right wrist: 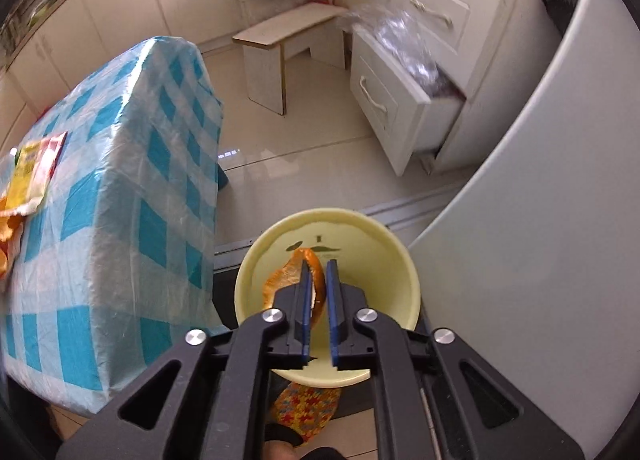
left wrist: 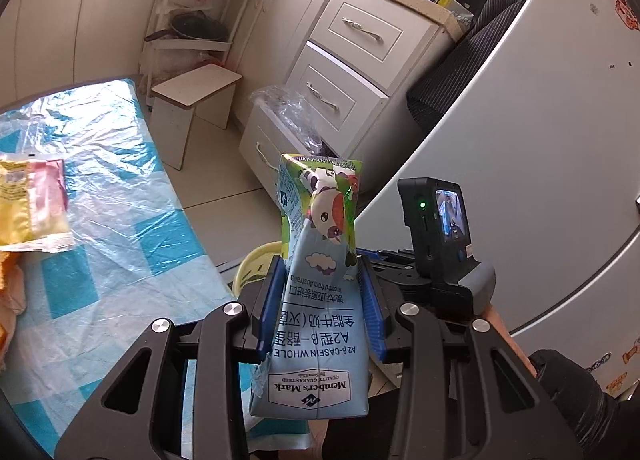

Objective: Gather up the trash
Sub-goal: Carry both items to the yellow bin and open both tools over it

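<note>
In the left wrist view the milk carton (left wrist: 320, 268) fills the lower centre and hides most of what lies behind it; only a sliver of the yellow bin (left wrist: 256, 260) shows at its left edge. The left gripper (left wrist: 322, 272) is clamped on the crumpled carton, its blue pads pressed against both sides, with the carton standing upside down so the print reads inverted. At the left edge of that frame a yellow wrapper (left wrist: 28, 211) lies on the table (left wrist: 120, 219), cut off by the border, and an orange scrap below it is too cropped to identify.

In the right wrist view the right gripper (right wrist: 318, 272) sits over the yellow bin (right wrist: 360, 244) at lower centre, its jaws drawn close on a strip of orange peel (right wrist: 284, 276) that curls out to the left above the bin's floor. The near rim of the bin is covered by the gripper body. Nothing else can be made out inside the bin beyond a dark printed mark on its bottom.

An open drawer (right wrist: 384, 99) at upper right holds crinkled clear plastic (right wrist: 404, 43); its deeper contents are dark and unclear.
</note>
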Demonstrator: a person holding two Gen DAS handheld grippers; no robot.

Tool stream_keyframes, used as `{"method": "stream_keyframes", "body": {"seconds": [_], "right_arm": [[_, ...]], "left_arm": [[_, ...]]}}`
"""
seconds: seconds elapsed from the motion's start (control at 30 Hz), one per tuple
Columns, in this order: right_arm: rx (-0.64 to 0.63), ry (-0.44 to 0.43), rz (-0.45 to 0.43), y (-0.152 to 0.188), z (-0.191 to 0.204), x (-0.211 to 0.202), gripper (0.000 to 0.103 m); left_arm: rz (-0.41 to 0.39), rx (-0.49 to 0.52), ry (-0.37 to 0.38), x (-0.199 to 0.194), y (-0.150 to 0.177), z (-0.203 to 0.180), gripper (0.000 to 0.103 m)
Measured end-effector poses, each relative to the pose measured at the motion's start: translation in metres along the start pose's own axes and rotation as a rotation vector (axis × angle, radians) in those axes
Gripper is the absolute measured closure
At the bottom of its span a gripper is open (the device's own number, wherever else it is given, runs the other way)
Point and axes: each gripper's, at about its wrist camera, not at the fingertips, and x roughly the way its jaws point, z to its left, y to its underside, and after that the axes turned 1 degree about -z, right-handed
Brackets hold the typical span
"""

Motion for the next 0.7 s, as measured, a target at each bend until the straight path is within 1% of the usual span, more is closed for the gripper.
{"method": "stream_keyframes", "body": {"seconds": [0.03,0.07,0.13,0.2,0.27,0.33,0.37,0.43,0.47,0.5,0.53,0.57,0.6,0.63,0.7], "right_arm": [[0.036,-0.007,-0.011,-0.002,-0.006,-0.002,0.063],[0.068,-0.012,-0.032,-0.003,-0.011,-0.005,0.059],[0.110,-0.023,-0.089,-0.007,-0.019,-0.019,0.059],[0.149,-0.039,-0.175,-0.009,-0.026,-0.037,0.056],[0.182,-0.061,-0.284,-0.011,-0.031,-0.059,0.048],[0.198,-0.057,-0.399,-0.011,-0.034,-0.084,0.041],[0.202,-0.056,-0.445,-0.011,-0.035,-0.093,0.038],[0.204,-0.054,-0.514,-0.011,-0.036,-0.106,0.035],[0.203,-0.056,-0.531,-0.014,-0.035,-0.109,0.035],[0.203,-0.064,-0.543,-0.015,-0.035,-0.111,0.035],[0.205,-0.069,-0.545,-0.016,-0.036,-0.111,0.035],[0.209,-0.074,-0.543,-0.017,-0.037,-0.111,0.035],[0.216,-0.080,-0.542,-0.019,-0.038,-0.109,0.035],[0.224,-0.084,-0.540,-0.020,-0.040,-0.109,0.035],[0.236,-0.091,-0.539,-0.022,-0.044,-0.109,0.035]], "left_arm": [[0.006,-0.005,-0.001,0.007,0.001,-0.001,0.068],[0.017,-0.015,0.000,0.017,0.001,-0.001,0.068],[0.040,-0.036,0.001,0.035,0.003,-0.002,0.068],[0.062,-0.049,0.000,0.052,0.005,-0.004,0.068],[0.084,-0.055,-0.002,0.068,0.007,-0.007,0.068],[0.106,-0.056,-0.009,0.086,0.010,-0.012,0.068],[0.120,-0.057,-0.016,0.096,0.011,-0.014,0.068],[0.155,-0.057,-0.027,0.117,0.013,-0.018,0.068],[0.180,-0.054,-0.036,0.130,0.014,-0.021,0.068],[0.201,-0.050,-0.045,0.141,0.015,-0.023,0.066],[0.218,-0.047,-0.053,0.151,0.015,-0.026,0.060],[0.236,-0.044,-0.058,0.160,0.014,-0.027,0.056],[0.248,-0.045,-0.069,0.167,0.014,-0.029,0.048],[0.252,-0.050,-0.077,0.171,0.014,-0.030,0.044],[0.249,-0.059,-0.089,0.169,0.013,-0.029,0.043]]}}
